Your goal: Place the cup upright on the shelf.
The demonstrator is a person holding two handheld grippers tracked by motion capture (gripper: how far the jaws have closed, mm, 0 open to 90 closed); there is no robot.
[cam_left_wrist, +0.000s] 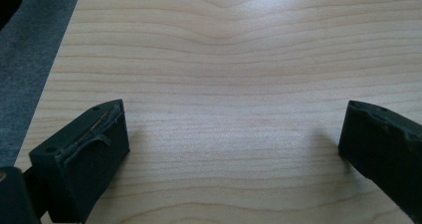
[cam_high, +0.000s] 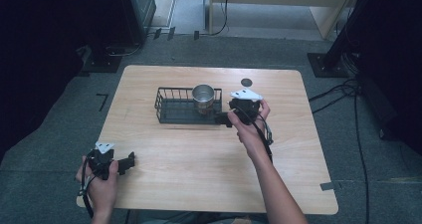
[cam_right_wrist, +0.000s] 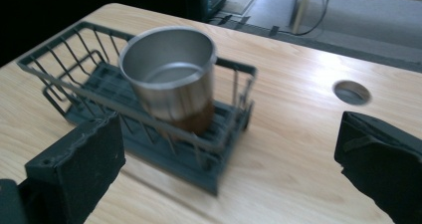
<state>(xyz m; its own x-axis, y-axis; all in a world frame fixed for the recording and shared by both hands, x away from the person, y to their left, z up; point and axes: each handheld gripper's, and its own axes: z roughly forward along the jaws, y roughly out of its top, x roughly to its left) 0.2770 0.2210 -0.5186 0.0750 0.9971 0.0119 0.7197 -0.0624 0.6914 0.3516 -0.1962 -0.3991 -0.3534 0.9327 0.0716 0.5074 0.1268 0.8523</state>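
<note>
A steel cup (cam_high: 203, 98) (cam_right_wrist: 174, 79) stands upright at the right end of a black wire basket (cam_high: 171, 104) (cam_right_wrist: 64, 72) on the middle of the wooden table (cam_high: 199, 154). My right gripper (cam_high: 224, 118) (cam_right_wrist: 229, 159) hovers just right of the basket's end, jaws wide open, with nothing between them. The cup lies ahead of its left jaw, apart from it. My left gripper (cam_high: 130, 162) (cam_left_wrist: 234, 144) rests low over the table's near left corner, open over bare wood.
A round cable hole (cam_high: 246, 81) (cam_right_wrist: 352, 92) sits in the table behind the right gripper. Grey carpet (cam_high: 358, 149) surrounds the table, with cables (cam_high: 343, 92) and stand bases to the right and behind.
</note>
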